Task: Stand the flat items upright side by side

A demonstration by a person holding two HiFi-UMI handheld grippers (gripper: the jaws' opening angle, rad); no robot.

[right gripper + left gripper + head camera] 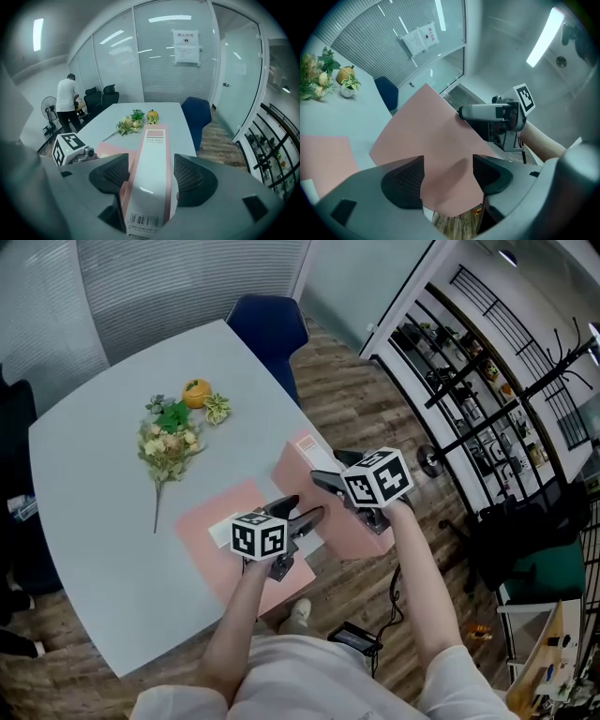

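A pink file box with a white spine stands tilted on edge at the table's near right corner. My right gripper is shut across that spine from above, a pad against each side. A second pink file box lies flat on the grey table, just left of the first. My left gripper is open and points at the broad pink face of the standing box, whose lower corner juts past the table edge. Its pads are close to the face and grip nothing.
Artificial flowers and a small orange fruit lie further back on the table. A blue chair stands at the far corner. Black shelving lines the right side over wooden floor. A person stands far off by office chairs.
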